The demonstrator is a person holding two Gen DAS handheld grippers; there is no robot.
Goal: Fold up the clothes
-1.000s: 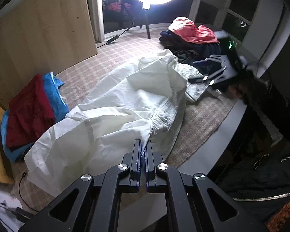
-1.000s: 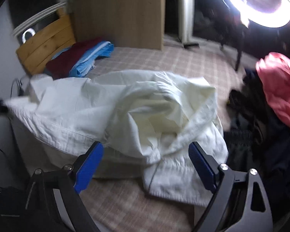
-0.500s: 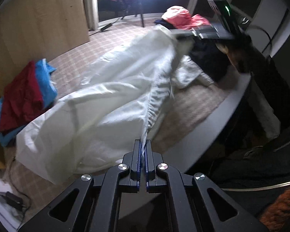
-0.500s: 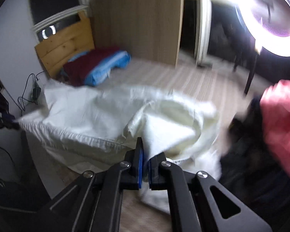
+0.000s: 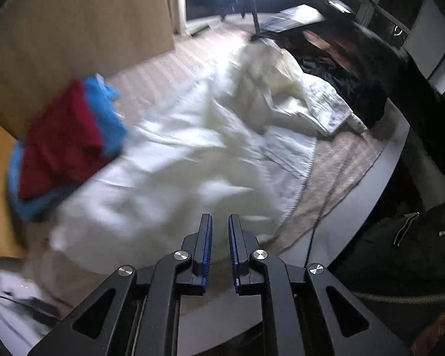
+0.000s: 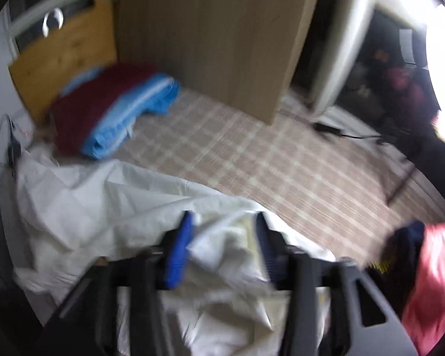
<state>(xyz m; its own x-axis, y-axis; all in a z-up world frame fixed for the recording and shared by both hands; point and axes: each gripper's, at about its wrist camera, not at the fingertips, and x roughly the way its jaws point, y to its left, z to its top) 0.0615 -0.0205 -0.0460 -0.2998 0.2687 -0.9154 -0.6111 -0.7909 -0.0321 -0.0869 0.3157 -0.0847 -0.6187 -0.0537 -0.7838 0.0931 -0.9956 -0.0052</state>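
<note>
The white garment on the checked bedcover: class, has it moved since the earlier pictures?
Yes. The white garment was held up by both grippers; it now lies flatter and has spread toward the folded red and blue clothes, its edge reaching them.

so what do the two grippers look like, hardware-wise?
Left gripper: black skeletal linkage with triangular cutouts, silver pivot bolts, and blue ribbed pads inside its fingers. Right gripper looks the same build, black with blue pads, but motion-blurred. No cables visible on either.
</note>
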